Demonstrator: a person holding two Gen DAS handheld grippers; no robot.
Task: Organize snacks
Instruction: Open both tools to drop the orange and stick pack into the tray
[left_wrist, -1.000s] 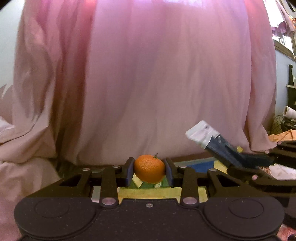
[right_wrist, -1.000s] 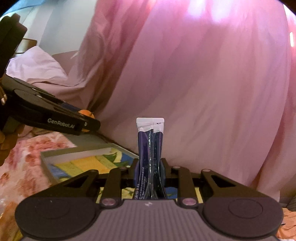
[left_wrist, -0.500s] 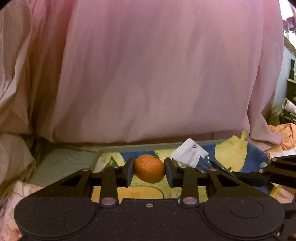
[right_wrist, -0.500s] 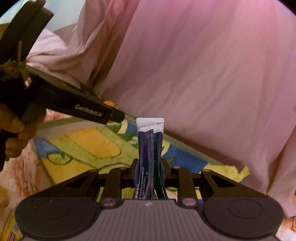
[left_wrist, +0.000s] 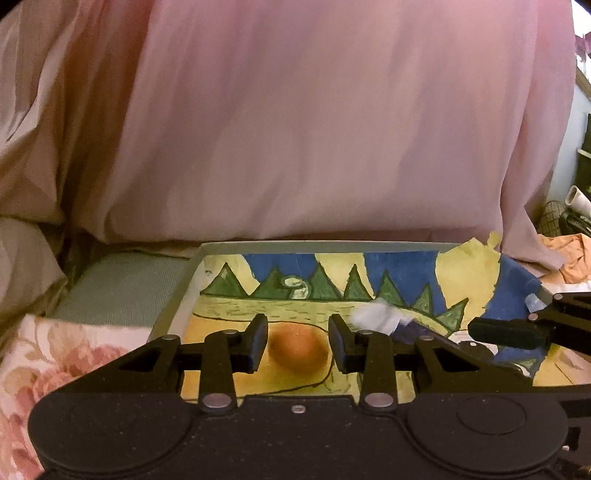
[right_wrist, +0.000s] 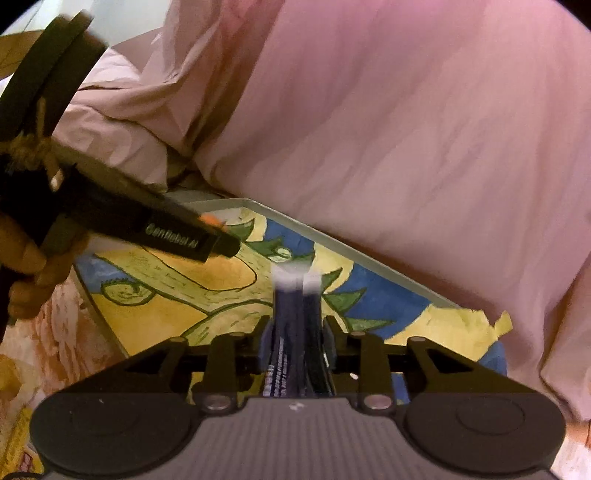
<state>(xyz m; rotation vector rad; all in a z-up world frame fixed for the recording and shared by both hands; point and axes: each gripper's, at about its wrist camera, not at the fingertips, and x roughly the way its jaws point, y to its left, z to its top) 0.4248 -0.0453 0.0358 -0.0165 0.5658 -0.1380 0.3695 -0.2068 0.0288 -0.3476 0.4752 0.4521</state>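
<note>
A shallow tray (left_wrist: 177, 295) with a yellow, blue and green painted floor lies on the bed, also in the right wrist view (right_wrist: 354, 254). My left gripper (left_wrist: 298, 345) is open over the tray; the orange mandarin (left_wrist: 298, 350) shows blurred between its fingers with a gap on each side. My right gripper (right_wrist: 296, 341) is shut on dark blue stick sachets with white tops (right_wrist: 295, 317), held upright above the tray. The sachets' white tops (left_wrist: 375, 319) and the right gripper's finger (left_wrist: 506, 334) show at right in the left wrist view.
A large pink quilt (left_wrist: 314, 129) rises right behind the tray. A floral bedsheet (left_wrist: 55, 354) lies to the left. Orange cloth and clutter (left_wrist: 569, 251) sit at far right. The person's hand (right_wrist: 26, 273) holds the left gripper.
Both grippers have moved down and forward over the tray. The left jaws have opened and the mandarin has left their grip. The right gripper keeps hold of the sachets.
</note>
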